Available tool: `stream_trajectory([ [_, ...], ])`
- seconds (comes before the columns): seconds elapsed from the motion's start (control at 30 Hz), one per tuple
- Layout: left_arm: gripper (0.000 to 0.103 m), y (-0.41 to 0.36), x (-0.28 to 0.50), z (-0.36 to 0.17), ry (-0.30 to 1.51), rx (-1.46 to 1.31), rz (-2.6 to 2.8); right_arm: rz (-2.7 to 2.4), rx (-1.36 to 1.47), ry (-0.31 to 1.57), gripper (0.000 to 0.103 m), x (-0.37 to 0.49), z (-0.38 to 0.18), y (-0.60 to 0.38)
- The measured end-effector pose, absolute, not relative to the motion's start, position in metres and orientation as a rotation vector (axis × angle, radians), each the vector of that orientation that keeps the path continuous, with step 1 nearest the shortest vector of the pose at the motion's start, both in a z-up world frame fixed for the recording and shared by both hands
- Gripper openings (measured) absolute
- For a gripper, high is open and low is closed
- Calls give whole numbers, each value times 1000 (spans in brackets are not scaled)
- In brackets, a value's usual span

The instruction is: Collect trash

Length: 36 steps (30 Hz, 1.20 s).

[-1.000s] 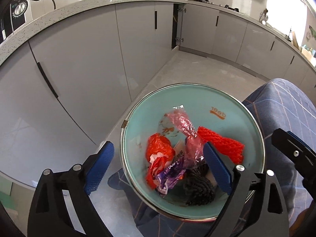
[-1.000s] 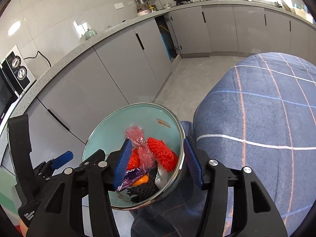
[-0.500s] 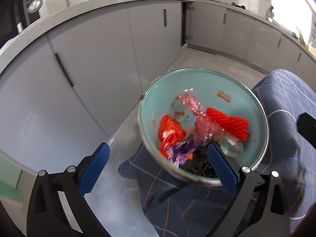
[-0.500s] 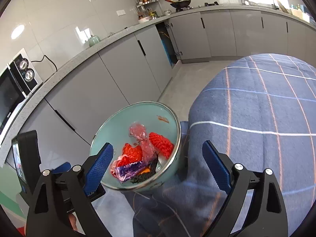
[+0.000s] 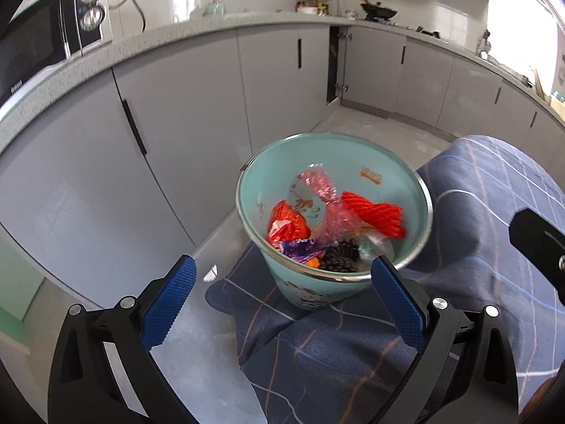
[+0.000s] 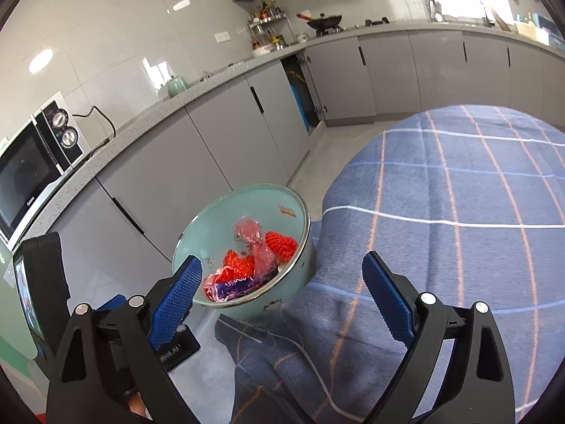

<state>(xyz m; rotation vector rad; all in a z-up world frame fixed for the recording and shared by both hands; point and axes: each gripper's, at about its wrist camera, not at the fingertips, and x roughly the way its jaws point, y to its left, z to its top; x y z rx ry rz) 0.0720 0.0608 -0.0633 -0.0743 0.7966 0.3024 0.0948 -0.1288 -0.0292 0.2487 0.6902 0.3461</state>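
On floor: 1 bin (image 5: 402,180), 2 claws.

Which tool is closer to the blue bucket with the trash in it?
Left. The left tool is open right at the bucket, one finger by its rim. The right tool is open too, slightly further back.

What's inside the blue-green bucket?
The bucket holds trash: a red foam net, a pink plastic bag, a red wrapper, a purple wrapper and something black. The pile hides the bottom.
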Motion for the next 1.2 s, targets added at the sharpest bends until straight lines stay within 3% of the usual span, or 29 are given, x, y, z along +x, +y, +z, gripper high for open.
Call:
stream_trajectory([
  [0.53,97,41,-7,8,452,-8,309,302,189,387,94,26,22,-154],
  [1.2,97,57,-24,15,403,-52,306,275,152,323,95,2,30,-147],
])
